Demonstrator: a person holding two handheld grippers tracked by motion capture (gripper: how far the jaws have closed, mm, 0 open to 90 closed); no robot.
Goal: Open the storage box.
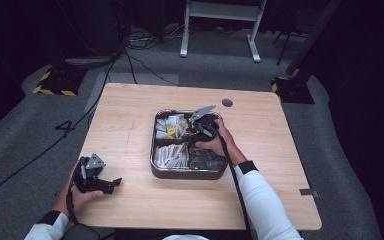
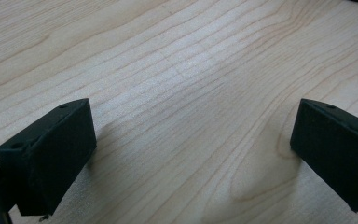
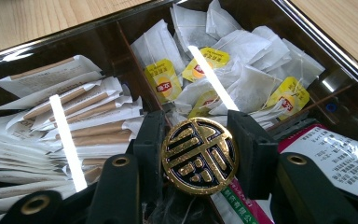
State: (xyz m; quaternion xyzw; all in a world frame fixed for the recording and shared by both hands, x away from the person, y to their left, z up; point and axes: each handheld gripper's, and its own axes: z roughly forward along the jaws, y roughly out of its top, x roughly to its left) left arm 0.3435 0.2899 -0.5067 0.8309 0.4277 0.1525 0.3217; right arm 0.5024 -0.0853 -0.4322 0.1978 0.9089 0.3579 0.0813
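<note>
While the left gripper (image 1: 111, 185) rests low on the bare wood of the bench (image 1: 130, 125) near its front left corner, the right gripper (image 1: 196, 131) is inside the dark compartment tray (image 1: 187, 173) that stands in the middle of the bench. In the left gripper view the two black jaws stand far apart, with only the pale wood grain between them, so this gripper holds nothing.

In the right gripper view a round medallion (image 3: 199, 155), black with a raised golden pattern and a golden rim, sits between the two jaws of the right gripper (image 3: 199, 158). Both jaws lie against its edges, one on each side, and the medallion stands on edge with its face turned to the camera. The jaws are about half closed on it. It is held just above the divider (image 3: 130, 51) that separates two compartments of the tray.

Beyond the medallion, one compartment is full of white tea bags (image 3: 247, 79) with yellow tags. The compartment beside it holds long white and brown paper sticks (image 3: 84, 116), lying in a loose pile. A white packet with a pink edge and small printed text (image 3: 335, 156) lies at the near side, partly under one jaw.

In the high view the person's right hand (image 1: 215, 142) reaches over the tray from the front, and the white sleeve (image 1: 265, 200) crosses the bench edge.
</note>
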